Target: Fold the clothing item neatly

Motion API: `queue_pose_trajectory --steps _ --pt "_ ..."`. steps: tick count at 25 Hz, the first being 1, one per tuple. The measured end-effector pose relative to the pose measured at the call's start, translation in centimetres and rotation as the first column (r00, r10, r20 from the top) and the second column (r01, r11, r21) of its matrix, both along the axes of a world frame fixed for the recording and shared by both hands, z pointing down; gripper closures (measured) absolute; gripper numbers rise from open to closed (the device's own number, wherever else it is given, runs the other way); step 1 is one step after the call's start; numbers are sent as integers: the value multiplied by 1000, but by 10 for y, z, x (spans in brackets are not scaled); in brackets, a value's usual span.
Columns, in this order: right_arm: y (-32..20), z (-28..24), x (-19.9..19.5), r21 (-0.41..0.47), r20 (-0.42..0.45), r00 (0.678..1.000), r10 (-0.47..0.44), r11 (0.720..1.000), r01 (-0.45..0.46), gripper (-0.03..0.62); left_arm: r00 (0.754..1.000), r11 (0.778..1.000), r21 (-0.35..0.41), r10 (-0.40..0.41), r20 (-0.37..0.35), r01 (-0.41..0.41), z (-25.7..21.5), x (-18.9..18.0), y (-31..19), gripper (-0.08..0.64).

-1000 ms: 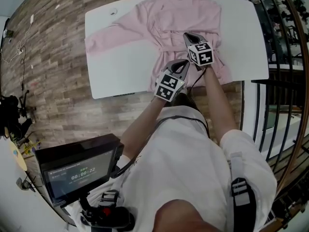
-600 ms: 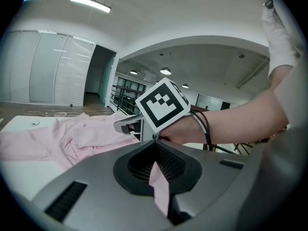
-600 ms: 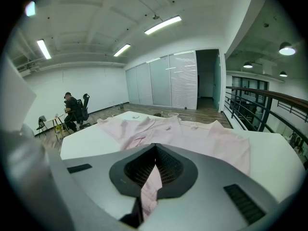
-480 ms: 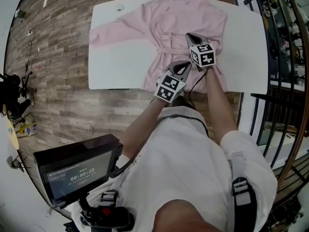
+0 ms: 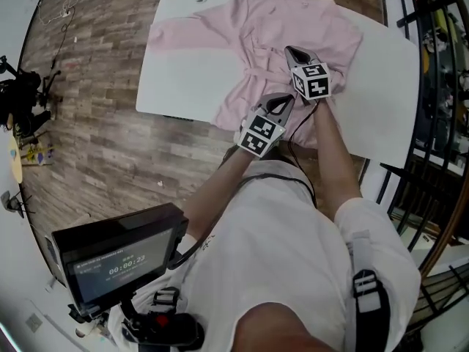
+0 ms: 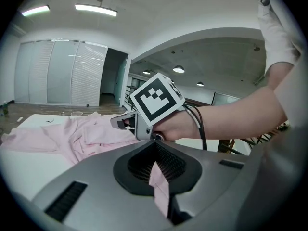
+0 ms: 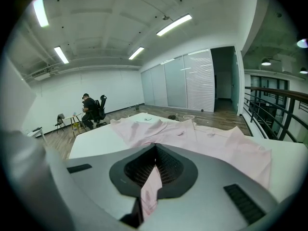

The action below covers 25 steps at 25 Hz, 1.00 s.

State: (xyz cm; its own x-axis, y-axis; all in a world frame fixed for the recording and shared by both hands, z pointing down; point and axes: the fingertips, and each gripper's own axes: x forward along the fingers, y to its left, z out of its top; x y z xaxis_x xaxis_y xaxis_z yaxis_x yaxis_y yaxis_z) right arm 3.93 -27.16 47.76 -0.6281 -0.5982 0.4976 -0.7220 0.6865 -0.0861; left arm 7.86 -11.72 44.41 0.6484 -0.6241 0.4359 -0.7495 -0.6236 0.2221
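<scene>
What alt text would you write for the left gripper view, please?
The left gripper is shut on a fold of the pink garment. Beyond it, a hand holds the right gripper near the rest of the garment, which lies rumpled on a white table.

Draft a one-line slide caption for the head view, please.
Head view: left gripper and right gripper, each shut on fabric of the pink shirt lying on the white table.
</scene>
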Motion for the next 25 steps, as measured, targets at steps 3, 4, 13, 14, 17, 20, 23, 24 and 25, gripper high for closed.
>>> queue_pose_trajectory --steps 3,4,13,14,17,20,23,24,25 --pt "-1 2 -11 1 12 999 -40 999 40 589 999 999 -10 -40 4 40 5 -2 1 557" --pt "0 2 -15 0 16 998 -55 999 55 589 999 998 -15 -53 4 53 7 -2 3 557" --pt "10 3 -63 -2 38 985 -169 986 169 589 989 989 -30 -148 9 148 11 -21 9 557" --pt "11 1 -69 0 40 983 -180 984 180 589 987 987 -29 -159 8 159 10 -25 9 557" --pt "14 -1 -89 5 47 976 -210 978 210 589 981 981 -28 -193 3 193 11 -41 7 557" --pt "16 3 -113 14 53 969 -241 970 241 589 976 975 -28 -218 4 218 20 -60 5 557" --pt "17 2 -142 30 52 959 -278 961 276 589 975 975 -23 -220 13 220 26 -77 6 557" --pt "18 0 -153 36 49 955 -292 956 290 589 977 976 -21 -215 17 215 26 -81 7 557" --pt "20 -3 -165 42 45 951 -306 952 305 589 978 978 -19 -206 20 206 27 -85 10 557"
